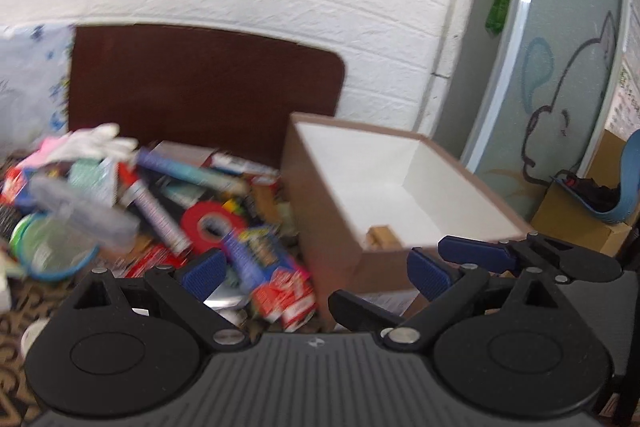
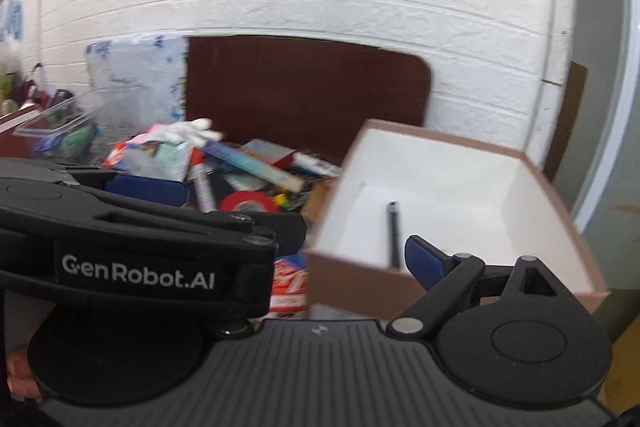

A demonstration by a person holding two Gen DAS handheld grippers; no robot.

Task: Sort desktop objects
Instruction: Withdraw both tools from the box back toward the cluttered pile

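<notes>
Brown cardboard box (image 1: 400, 187) stands right of the mixed pile (image 1: 160, 203) on the table in the left wrist view; my left gripper (image 1: 316, 273) has its jaws released and empty. I should choose one separate item, perhaps the red tape roll (image 1: 212, 223), and approach low.

From the right wrist, the right gripper (image 2: 424, 263) is also wide, holding nothing, near the box wall; a black pen (image 2: 394, 235) lies inside. Open room is above the box.

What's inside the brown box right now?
The box holds one black pen on its white floor. The left wrist view shows something tan by the near wall. That wall hides the near floor.
</notes>
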